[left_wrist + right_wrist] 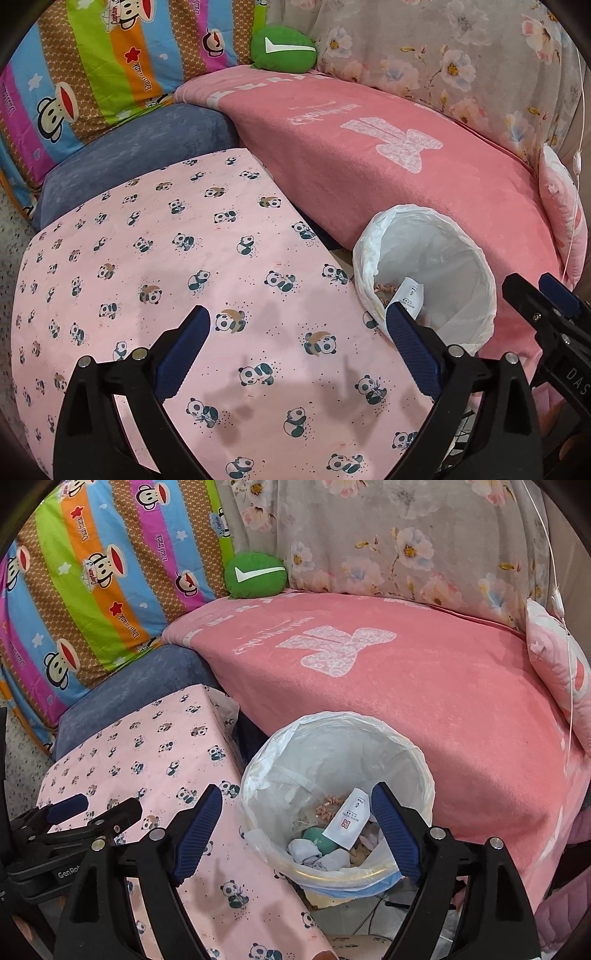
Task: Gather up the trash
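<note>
Right wrist view is showing the right gripper (297,829) hanging over the bin (388,734), its jaws spread wide and holding nothing. Below and between its fingers a white slip (349,823) is lying on the other trash in the bin. To its left the left gripper (94,808) is hovering over the panda cloth (166,746). Left wrist view is showing the left gripper (297,332) gaping wide and empty above that cloth, with the bin (454,236) sitting just ahead of its right finger.
</note>
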A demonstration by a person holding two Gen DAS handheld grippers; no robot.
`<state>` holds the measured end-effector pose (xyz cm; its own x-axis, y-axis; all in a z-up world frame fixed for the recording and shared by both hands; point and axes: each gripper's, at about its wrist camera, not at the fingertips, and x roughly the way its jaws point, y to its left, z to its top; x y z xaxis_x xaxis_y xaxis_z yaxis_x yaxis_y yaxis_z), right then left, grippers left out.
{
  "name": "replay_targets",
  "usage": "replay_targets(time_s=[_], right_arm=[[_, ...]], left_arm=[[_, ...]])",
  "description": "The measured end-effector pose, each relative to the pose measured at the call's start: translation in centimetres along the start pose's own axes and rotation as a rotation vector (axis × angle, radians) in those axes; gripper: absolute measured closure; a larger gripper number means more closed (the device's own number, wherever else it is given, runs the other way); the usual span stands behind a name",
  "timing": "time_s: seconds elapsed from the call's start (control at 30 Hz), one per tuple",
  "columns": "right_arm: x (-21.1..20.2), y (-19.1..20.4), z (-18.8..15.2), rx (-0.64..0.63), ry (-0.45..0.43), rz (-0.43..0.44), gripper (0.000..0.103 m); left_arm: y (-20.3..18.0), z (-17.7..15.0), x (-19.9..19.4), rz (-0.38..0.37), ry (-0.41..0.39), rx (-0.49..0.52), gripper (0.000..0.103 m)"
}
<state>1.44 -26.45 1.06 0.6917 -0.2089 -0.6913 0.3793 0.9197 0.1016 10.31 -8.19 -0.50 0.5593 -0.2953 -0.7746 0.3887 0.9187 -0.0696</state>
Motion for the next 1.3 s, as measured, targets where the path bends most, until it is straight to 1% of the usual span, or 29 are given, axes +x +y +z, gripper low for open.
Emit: replay_targets(time_s=[0.1,0.17,0.2,0.23,0.43,0.73,1.03,1.3], right_arm=[[0.0,0.0,-0.5,-0.006,0.015,0.001,0.017],[-0.1,0.0,-0.8,-0.017,0.017,-0.015,0.016],[-0.1,0.1,-1.0,-0.021,0.018,-0.024,0.008],[-0.2,0.0,-1.2,-0.022,0.018,-0.03,0.007],[-0.6,-0.7,-2.1,-0.016,0.021,-0.08,0.007],[-1.1,-0.6,-3.5,-0.031,0.036,-0.123,0.007],[-2.0,-0.9,-4.7,-0.028,0.044,-0.166,0.007],[-1.9,-0.6,-5.4,-0.039,0.053,-0.19,0.007]], left_arm=[[-0.1,-0.4,0.0,0.022,0.0,0.009,0.01],[-0.2,-0.7,0.0,0.031,-0.001,0.017,0.01],[-0.3,-0.8,-0.1,0.037,-0.002,0.022,0.009],[-0.3,-1.0,-0.1,0.044,-0.003,0.027,0.009],[-0.7,-1.7,-0.3,0.08,-0.002,0.036,0.008],[-1.0,-3.0,-1.2,0.113,-0.023,0.043,0.008],[-1.2,-3.8,-1.4,0.109,-0.031,0.025,0.008],[-1.2,-4.4,-0.8,0.101,-0.027,0.023,0.008]])
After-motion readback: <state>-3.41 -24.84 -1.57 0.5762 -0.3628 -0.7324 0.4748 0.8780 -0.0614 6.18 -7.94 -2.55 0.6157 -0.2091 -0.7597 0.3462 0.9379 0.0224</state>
